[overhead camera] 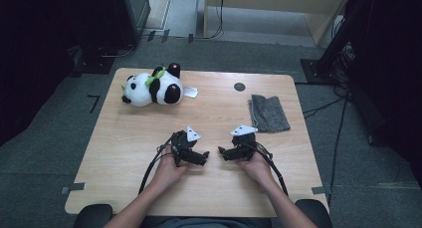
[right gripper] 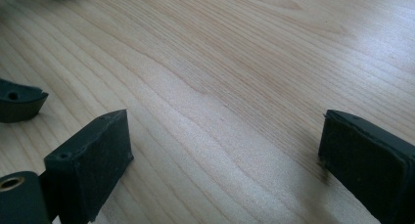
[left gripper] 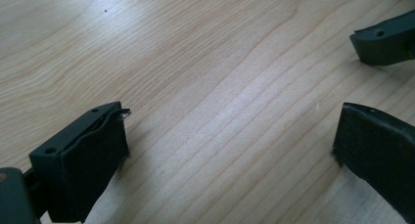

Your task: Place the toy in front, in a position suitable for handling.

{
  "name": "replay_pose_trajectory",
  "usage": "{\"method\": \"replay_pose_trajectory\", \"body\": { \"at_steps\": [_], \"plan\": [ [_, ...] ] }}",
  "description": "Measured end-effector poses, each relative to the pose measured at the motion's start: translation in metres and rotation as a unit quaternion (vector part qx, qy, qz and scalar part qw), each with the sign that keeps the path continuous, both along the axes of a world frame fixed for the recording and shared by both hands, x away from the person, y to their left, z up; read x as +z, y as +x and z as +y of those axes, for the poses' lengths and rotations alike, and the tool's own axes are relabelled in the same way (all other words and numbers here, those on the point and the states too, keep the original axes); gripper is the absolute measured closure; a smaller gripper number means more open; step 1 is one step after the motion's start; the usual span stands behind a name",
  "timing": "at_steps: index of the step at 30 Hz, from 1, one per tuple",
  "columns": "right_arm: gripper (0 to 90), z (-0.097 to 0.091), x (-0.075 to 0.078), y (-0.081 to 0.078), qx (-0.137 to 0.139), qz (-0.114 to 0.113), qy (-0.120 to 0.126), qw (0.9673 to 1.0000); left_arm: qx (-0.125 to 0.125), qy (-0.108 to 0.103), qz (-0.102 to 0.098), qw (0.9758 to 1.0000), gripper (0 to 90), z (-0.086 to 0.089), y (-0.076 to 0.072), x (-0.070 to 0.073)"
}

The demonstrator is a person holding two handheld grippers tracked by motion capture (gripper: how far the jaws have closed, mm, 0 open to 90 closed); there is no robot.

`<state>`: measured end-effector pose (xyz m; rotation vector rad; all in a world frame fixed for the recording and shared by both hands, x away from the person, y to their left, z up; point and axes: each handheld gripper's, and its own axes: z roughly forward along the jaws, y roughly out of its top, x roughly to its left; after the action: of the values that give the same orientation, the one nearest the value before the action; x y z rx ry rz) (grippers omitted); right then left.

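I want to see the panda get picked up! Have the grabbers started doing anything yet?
Nothing looks done yet. The plush panda lies on its side at the table's far left, and the grey cloth lies flat at the right, both untouched. The left gripper and right gripper rest near the front edge, facing each other, jaws open and empty. Reaching and grasping are all left.

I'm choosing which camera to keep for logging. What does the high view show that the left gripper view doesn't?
High view alone: the plush panda lying at the table's far left, the grey cloth at the far right, a small dark disc, and both hands.
Left gripper view alone: a close look at the left tongs, jaws wide apart with bare wood between them.
Both: the wooden table and the right tongs, open and holding nothing.
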<state>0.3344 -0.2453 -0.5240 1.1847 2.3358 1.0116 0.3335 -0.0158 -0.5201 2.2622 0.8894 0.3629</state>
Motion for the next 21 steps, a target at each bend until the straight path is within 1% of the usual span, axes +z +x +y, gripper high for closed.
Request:
{"method": "replay_pose_trajectory", "body": {
  "at_steps": [1,2,3,12,13,14,15,21],
  "plan": [
    [5.1,0.0,0.0,0.0,0.0,0.0,0.0,1.0,-0.018,0.0,0.0,0.9998,0.0,0.0019,-0.0006,0.0],
    [5.1,0.0,0.0,0.0,0.0,0.0,0.0,1.0,-0.018,0.0,0.0,0.9998,0.0,0.0019,-0.0006,0.0],
    [5.1,0.0,0.0,0.0,0.0,0.0,0.0,1.0,-0.023,0.0,0.0,0.9997,0.0,0.0027,-0.0004,0.0001],
    [5.1,0.0001,0.0,-0.0001,0.0,0.0,0.0,1.0,-0.021,-0.002,-0.001,0.9998,0.3,0.0039,0.0005,0.0002],
    [5.1,0.0,0.0,-0.0001,0.0,0.0,0.0,1.0,-0.02,-0.002,-0.002,0.9998,4.4,0.0044,0.0003,0.0008],
    [5.1,0.0,0.0,-0.0001,0.0,0.0,0.0,1.0,-0.02,-0.003,-0.003,0.9998,4.4,0.005,-0.0002,0.0021],
    [5.1,0.0,0.0,0.0,0.0,-0.001,0.0,1.0,-0.019,-0.005,-0.004,0.9998,13.6,0.0056,-0.0007,0.0032],
    [5.1,0.0,0.0,0.0,0.0,0.0,0.0,1.0,-0.015,-0.007,-0.003,0.9999,14.8,0.0066,-0.0002,0.0039]
  ]
}}
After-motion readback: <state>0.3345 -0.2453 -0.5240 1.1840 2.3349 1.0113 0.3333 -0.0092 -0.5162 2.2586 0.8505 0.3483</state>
